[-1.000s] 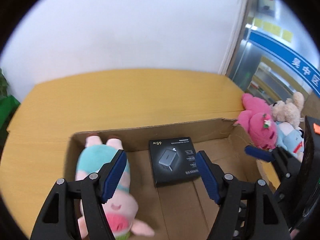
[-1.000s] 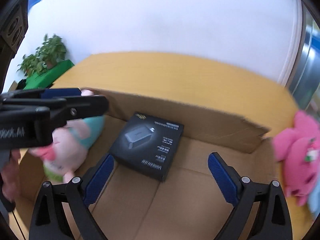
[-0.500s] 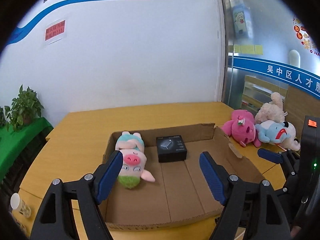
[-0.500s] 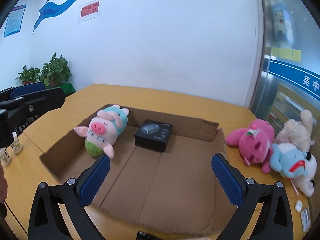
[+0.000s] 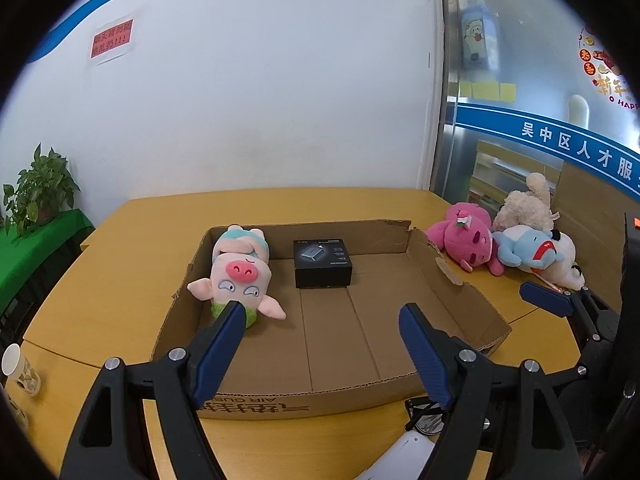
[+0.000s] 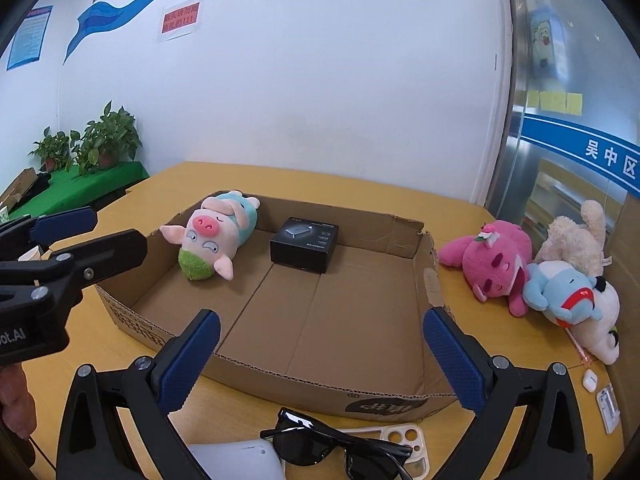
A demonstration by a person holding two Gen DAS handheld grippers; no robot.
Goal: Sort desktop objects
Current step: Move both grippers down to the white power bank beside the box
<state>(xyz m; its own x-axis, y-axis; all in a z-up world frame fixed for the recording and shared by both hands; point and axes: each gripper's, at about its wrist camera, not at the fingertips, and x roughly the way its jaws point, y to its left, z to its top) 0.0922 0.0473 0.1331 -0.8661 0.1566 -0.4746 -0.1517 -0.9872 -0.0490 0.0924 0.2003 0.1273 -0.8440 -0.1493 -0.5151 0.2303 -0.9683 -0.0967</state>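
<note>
Both my tongs gape empty — left tongs (image 5: 320,314), right tongs (image 6: 322,326). In the cardboard box (image 6: 428,276) lie a pig plush (image 6: 214,236) and a black charger box (image 6: 304,244) — apart.

Box (image 6: 360,396): brown corrugated cardboard, matt, with torn edges. Tabletop (image 6: 320,184): smooth wood-look laminate with a slight sheen. Pig toy (image 6: 212,240), pink toy (image 6: 492,264) and blue toy (image 6: 560,288): soft plush cloth. Small carton (image 6: 304,244): matt black card. Sunglasses (image 6: 336,444): glossy black plastic. Fingers (image 6: 188,364): black plastic, ribbed blue pads.
</note>
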